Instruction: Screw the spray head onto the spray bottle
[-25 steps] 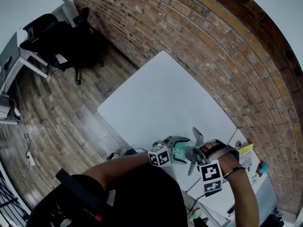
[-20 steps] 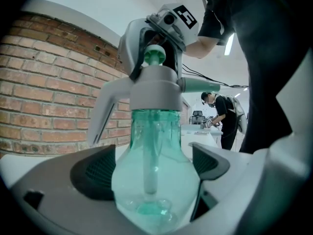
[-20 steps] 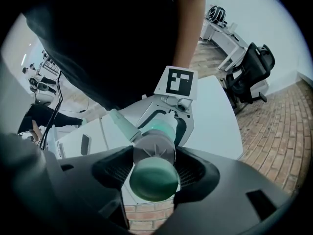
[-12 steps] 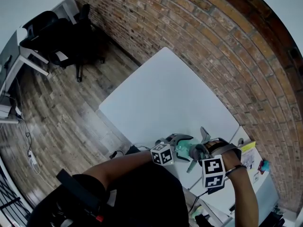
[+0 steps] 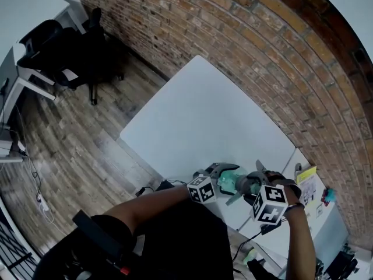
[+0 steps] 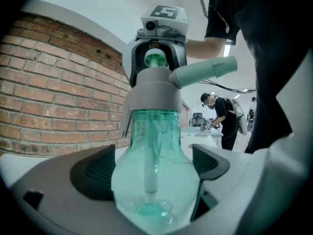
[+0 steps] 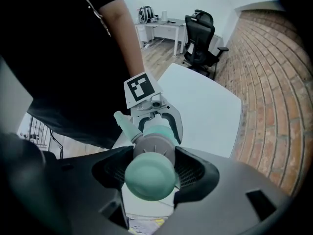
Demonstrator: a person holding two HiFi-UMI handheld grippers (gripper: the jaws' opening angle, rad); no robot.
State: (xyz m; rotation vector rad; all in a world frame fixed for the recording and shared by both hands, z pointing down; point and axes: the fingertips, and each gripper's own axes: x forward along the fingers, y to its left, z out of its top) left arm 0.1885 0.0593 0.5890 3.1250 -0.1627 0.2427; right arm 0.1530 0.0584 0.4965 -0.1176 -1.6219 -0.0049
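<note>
A clear teal spray bottle (image 6: 154,175) stands upright between the pads of my left gripper (image 6: 152,173), which is shut on its wide body. A grey spray head (image 6: 155,89) with a teal nozzle (image 6: 205,71) sits on the bottle's neck. From above, my right gripper (image 7: 151,168) points straight down and is shut on the spray head (image 7: 152,151), whose teal top (image 7: 150,176) fills the space between the pads. In the head view both grippers meet over the near edge of the white table (image 5: 204,115), with the bottle (image 5: 231,181) between them.
A brick wall (image 5: 245,45) runs behind the table. Black office chairs (image 5: 64,51) stand on the wood floor at the far left. A second white surface at the right carries a yellow item (image 5: 307,182). A person (image 6: 222,119) stands far off in the left gripper view.
My right gripper has rolled around the spray head, and its marker cube has swung to the right. The left gripper and the bottle have stayed in place.
</note>
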